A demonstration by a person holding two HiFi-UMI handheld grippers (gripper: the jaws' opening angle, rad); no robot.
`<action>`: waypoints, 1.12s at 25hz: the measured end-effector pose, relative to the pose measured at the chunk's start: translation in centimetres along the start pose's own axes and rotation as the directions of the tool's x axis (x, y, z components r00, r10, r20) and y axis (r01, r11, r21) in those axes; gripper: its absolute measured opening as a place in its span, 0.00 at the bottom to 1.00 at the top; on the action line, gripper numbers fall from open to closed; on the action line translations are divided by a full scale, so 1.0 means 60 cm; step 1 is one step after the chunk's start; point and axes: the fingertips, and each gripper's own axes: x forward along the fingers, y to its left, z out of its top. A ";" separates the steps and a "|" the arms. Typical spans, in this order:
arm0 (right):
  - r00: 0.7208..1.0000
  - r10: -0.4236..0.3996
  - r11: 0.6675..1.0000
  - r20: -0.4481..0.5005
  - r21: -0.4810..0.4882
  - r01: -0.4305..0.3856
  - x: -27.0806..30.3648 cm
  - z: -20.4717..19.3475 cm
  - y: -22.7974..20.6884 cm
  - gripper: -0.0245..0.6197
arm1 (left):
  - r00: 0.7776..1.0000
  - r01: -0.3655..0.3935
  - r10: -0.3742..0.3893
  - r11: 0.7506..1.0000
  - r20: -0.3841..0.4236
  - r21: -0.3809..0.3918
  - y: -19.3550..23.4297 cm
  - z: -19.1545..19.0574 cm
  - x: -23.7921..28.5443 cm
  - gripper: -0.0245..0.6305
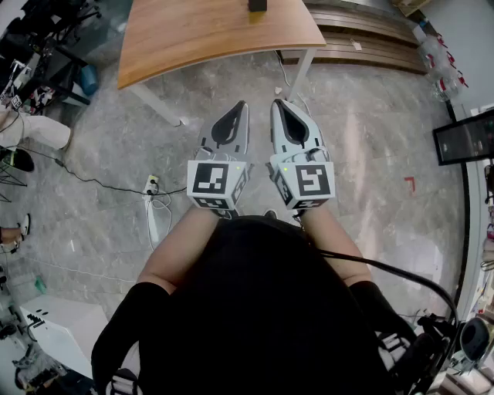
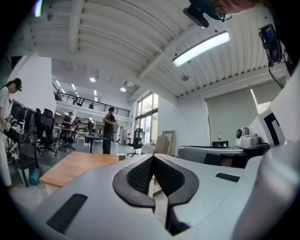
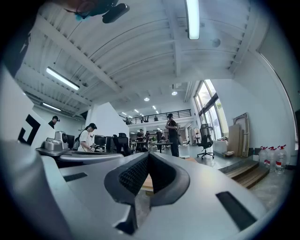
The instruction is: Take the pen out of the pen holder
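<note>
- left gripper (image 1: 241, 105): jaws pressed together at the tips, nothing btwn them. It is held close to the body, short of the table (image 1: 201, 35) and over bare floor (image 1: 363, 154).
- right gripper (image 1: 276, 102): same, tips closed and empty, just beside the left one and pointing toward the table.
- Pen and holder: can't confirm either. The only candidate is a small dark thing (image 1: 257, 5) at the table's far edge, cut by the frame top; no pen can be made out.
- Task looks not started yet; the whole approach to the table is left to do.
- Risk 1: arriving w/ jaws closed. They would bump the pen or holder instead of straddling it and could knock the holder over, so spread them first.
- Risk 2: a cable (image 1: 100, 183) and power strip (image 1: 151, 185) lie on the floor at the table's left, near its leg (image 1: 154, 104). That is a trip or snag hazard if the person steps in from that side.
- Risk 3: the dark thing sits at the table's far edge. A long reach across the top means less control, and a tilted pull could drag the holder along w/ the pen.
</note>
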 end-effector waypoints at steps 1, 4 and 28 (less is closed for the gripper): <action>1.000 0.003 1.000 0.002 -0.001 -0.003 0.001 0.000 -0.006 0.06 | 1.000 -0.003 0.003 1.000 0.000 0.000 -0.003 -0.001 0.005 0.04; 1.000 0.013 1.000 0.006 -0.002 -0.013 0.004 -0.002 -0.022 0.06 | 1.000 -0.010 0.010 1.000 0.000 -0.001 -0.011 -0.006 0.020 0.04; 0.999 -0.002 0.998 -0.049 0.057 0.004 0.303 -0.092 -0.209 0.06 | 0.999 -0.028 0.027 1.000 -0.027 -0.014 0.158 -0.067 0.340 0.04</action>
